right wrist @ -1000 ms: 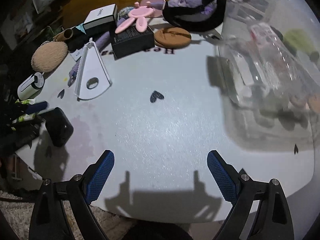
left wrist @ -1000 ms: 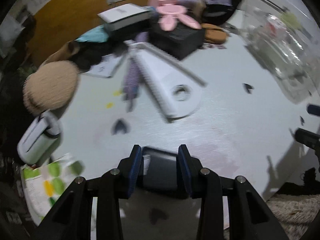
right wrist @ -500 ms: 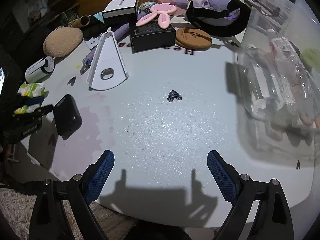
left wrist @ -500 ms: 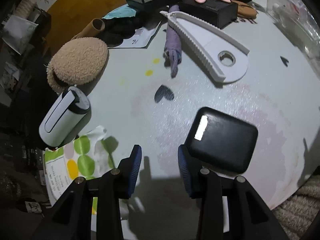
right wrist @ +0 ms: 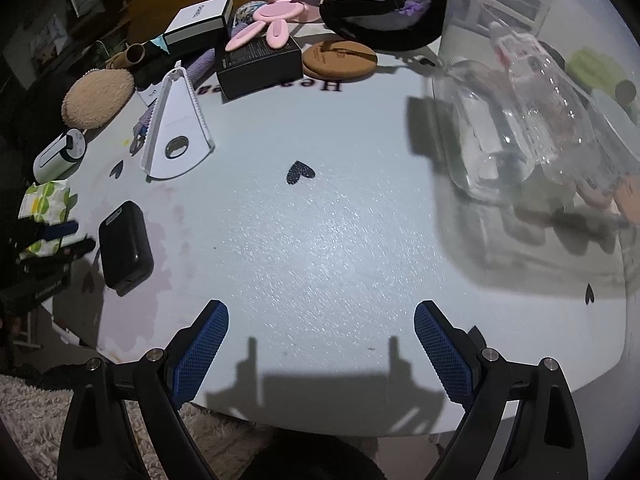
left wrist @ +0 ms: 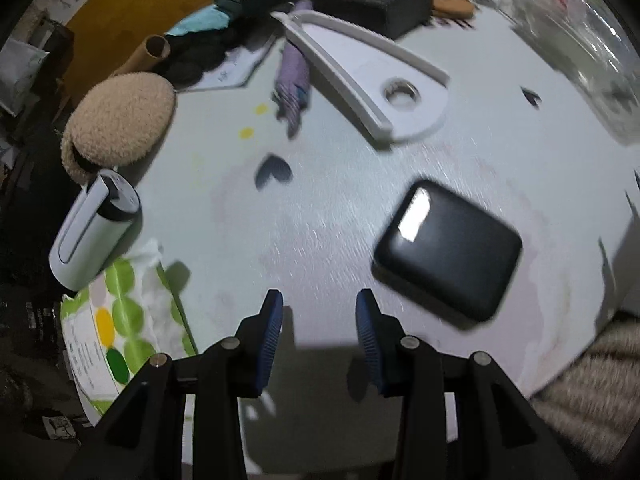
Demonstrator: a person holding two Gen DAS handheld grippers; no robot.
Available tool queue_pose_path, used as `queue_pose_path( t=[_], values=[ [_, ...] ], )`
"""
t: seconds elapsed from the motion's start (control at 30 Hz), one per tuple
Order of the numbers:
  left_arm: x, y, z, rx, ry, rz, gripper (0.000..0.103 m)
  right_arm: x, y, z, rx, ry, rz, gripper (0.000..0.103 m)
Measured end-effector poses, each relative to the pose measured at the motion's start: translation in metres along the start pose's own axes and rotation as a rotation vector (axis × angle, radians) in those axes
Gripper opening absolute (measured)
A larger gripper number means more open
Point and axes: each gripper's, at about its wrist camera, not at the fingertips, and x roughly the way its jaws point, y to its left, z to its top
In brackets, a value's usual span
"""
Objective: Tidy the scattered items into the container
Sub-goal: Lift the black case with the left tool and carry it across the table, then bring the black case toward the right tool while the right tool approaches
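Presently the left claw (left wrist: 319, 312) stands narrowly parted over the near edge of the tabletop (left wrist: 360, 184), with nothing between its blue pads. The black case (left wrist: 448, 252) lies flat just to the right of it, outside the gap and untouched. The right claw (right wrist: 320, 344) is spread wide above bare tabletop and holds nothing.

Finding 1: the left claw's gap looks narrower than the black case is wide. If it is brought onto the case without widening, the pads would likely land on top and push the case instead of straddling it.

Finding 2: the case sits close to the tabletop's near edge, above the rug (left wrist: 592, 380). A sideways shove from a misaligned pad could slide it off.

Finding 3: its surface appears smooth and glossy, and it lies low; a shallow pinch at the rounded corners may slip.

Finding 4: the clear container (right wrist: 532, 128) stands at the far right, well apart from the case, and already holds a bottle and other items. A carry across that span risks a drop if the grip is marginal.

Further off, the white cylinder (left wrist: 94, 228) and the spotted packet (left wrist: 116, 320) lie beside the left claw and could be knocked.
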Motion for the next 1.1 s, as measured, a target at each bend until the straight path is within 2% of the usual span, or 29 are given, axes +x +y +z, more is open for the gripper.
queue_pose_path(
  t=[0.1,0.17,0.33,0.47,0.57,0.83,0.93,0.97,1.1],
  values=[
    [-0.001,-0.013,0.001,0.028,-0.009,-0.025,0.038,0.002,-0.001,-0.001,0.001,0.006,0.004,0.094],
    [0.000,-0.025,0.006,0.047,-0.015,-0.012,0.038,0.004,-0.001,-0.002,0.002,0.013,0.006,0.094],
    [-0.004,-0.057,0.017,0.140,-0.055,-0.028,0.038,0.007,-0.008,-0.005,0.021,0.023,0.009,0.094],
    [-0.003,-0.079,0.027,0.206,-0.068,0.000,0.039,0.007,-0.023,-0.007,0.071,0.026,0.002,0.094],
    [-0.002,-0.072,0.031,0.181,-0.057,0.005,0.044,0.007,-0.034,-0.009,0.109,0.027,-0.004,0.094],
    [0.007,-0.017,0.032,0.023,-0.024,0.080,0.044,0.012,-0.047,-0.007,0.132,0.045,0.014,0.094],
    [0.009,-0.014,0.041,0.003,-0.037,0.050,0.044,0.014,-0.046,-0.005,0.117,0.051,0.023,0.094],
    [0.007,-0.017,0.045,0.010,-0.048,0.037,0.039,0.014,-0.045,-0.004,0.111,0.053,0.025,0.094],
    [0.002,-0.034,0.058,0.051,-0.078,-0.013,0.039,0.015,-0.044,-0.002,0.089,0.054,0.029,0.094]
  ],
)
